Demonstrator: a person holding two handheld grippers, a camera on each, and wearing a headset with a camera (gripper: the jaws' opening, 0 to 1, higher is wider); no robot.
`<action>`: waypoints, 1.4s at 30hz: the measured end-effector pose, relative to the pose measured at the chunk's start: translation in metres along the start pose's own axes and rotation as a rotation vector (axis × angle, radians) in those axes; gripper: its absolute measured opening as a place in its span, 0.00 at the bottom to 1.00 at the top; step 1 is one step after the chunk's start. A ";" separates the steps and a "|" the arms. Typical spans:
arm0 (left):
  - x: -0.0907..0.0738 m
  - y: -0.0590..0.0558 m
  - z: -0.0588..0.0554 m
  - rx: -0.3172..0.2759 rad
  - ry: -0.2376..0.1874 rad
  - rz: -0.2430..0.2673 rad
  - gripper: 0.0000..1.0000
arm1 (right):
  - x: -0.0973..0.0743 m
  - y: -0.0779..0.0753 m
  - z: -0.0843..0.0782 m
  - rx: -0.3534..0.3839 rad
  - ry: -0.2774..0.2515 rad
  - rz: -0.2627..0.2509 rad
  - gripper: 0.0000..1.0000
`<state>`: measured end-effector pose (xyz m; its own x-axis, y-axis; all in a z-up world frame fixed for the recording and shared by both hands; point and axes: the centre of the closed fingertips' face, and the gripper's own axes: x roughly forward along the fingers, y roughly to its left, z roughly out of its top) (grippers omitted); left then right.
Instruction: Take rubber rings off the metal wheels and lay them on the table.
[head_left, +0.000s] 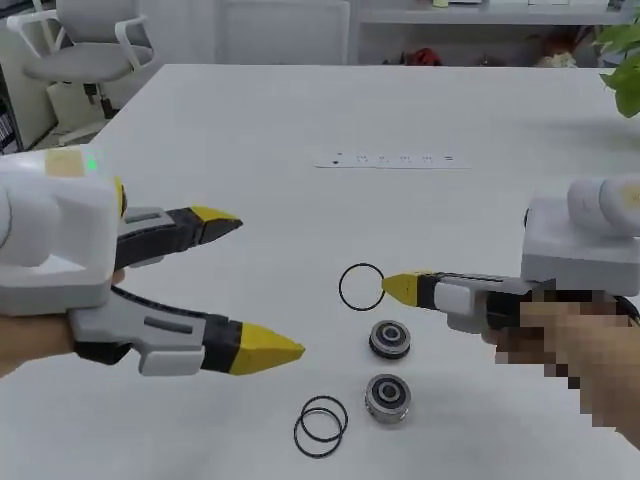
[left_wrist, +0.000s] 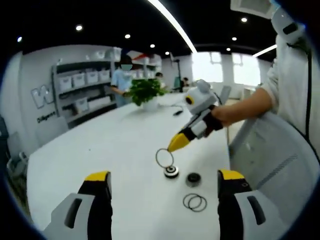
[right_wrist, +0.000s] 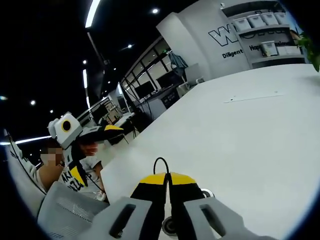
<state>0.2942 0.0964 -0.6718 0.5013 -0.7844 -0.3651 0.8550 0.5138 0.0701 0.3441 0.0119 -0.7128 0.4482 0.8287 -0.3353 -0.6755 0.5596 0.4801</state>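
**Head view:** the left gripper (head_left: 265, 286) is held wide open above the table (head_left: 300, 130). The right gripper (head_left: 395, 288) is clamped on a ring (head_left: 361, 265) near two wheels (head_left: 390, 338). Two loose rings (head_left: 296, 432) are laid beside them.

**Left gripper view:** the person's sleeve (left_wrist: 295, 75) is added.

**Right gripper view:** the ring's arc (right_wrist: 161, 158) is seen over closed jaws.

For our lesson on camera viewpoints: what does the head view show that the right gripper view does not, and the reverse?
Head view: two loose rings lying on the table, two wheels seen whole, a chair. Right gripper view: wall lettering, shelf bins, ceiling lights. Both: the held ring pinched in the shut right gripper, the open left gripper, the power strip.
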 end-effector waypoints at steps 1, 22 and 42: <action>-0.002 0.000 -0.003 -0.005 0.002 0.004 0.88 | 0.000 0.001 -0.001 -0.001 0.004 0.004 0.00; -0.030 -0.009 -0.057 -0.123 0.053 0.075 0.89 | 0.015 0.025 -0.051 -0.012 0.189 0.098 0.00; -0.037 -0.021 -0.079 -0.170 0.081 0.087 0.88 | 0.021 0.029 -0.096 -0.046 0.360 0.123 0.00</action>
<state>0.2475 0.1422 -0.7330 0.5542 -0.7074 -0.4387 0.7708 0.6350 -0.0503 0.2781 0.0441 -0.7836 0.1336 0.8281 -0.5444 -0.7408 0.4483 0.5002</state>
